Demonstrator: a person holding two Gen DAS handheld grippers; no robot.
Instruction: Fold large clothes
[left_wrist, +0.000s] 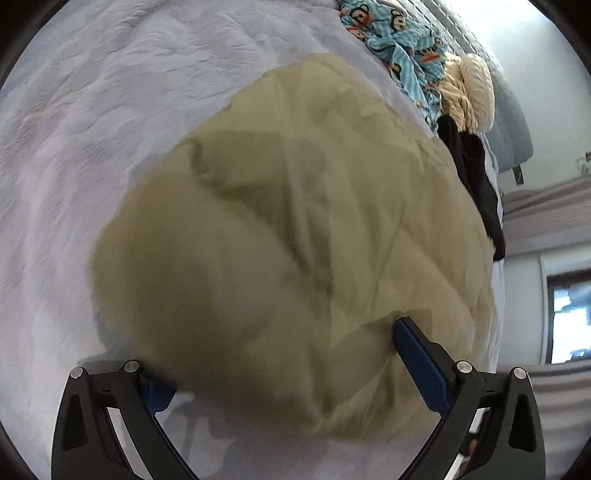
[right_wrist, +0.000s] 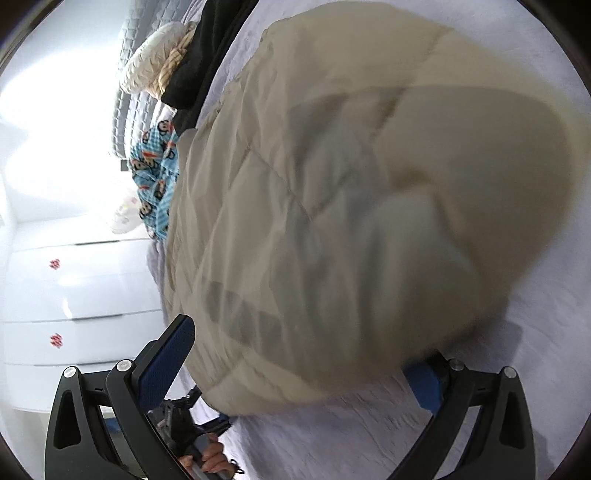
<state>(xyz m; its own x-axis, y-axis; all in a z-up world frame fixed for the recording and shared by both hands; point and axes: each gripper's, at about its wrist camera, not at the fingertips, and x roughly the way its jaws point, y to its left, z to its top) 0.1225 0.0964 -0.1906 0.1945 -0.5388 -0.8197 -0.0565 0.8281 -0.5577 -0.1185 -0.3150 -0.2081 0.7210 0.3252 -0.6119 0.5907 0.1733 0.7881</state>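
Note:
A large beige quilted puffer jacket (left_wrist: 303, 236) lies bunched on a pale lilac bedspread (left_wrist: 92, 129). It fills most of the right wrist view too (right_wrist: 332, 206). My left gripper (left_wrist: 280, 354) is open, its blue-padded jaws spread wide on either side of the jacket's near edge. My right gripper (right_wrist: 303, 354) is also open, straddling the jacket's near bulge. The left finger pad in the left wrist view and the right pad in the right wrist view are partly hidden by fabric. Both views are motion-blurred.
A blue cartoon-print garment (left_wrist: 402, 40), a cream knit item (left_wrist: 469, 92) and a black garment (left_wrist: 476, 184) lie beyond the jacket by a grey quilted headboard (left_wrist: 513, 122). White drawers (right_wrist: 74, 302) stand beside the bed. The other hand and gripper (right_wrist: 199, 443) show low down.

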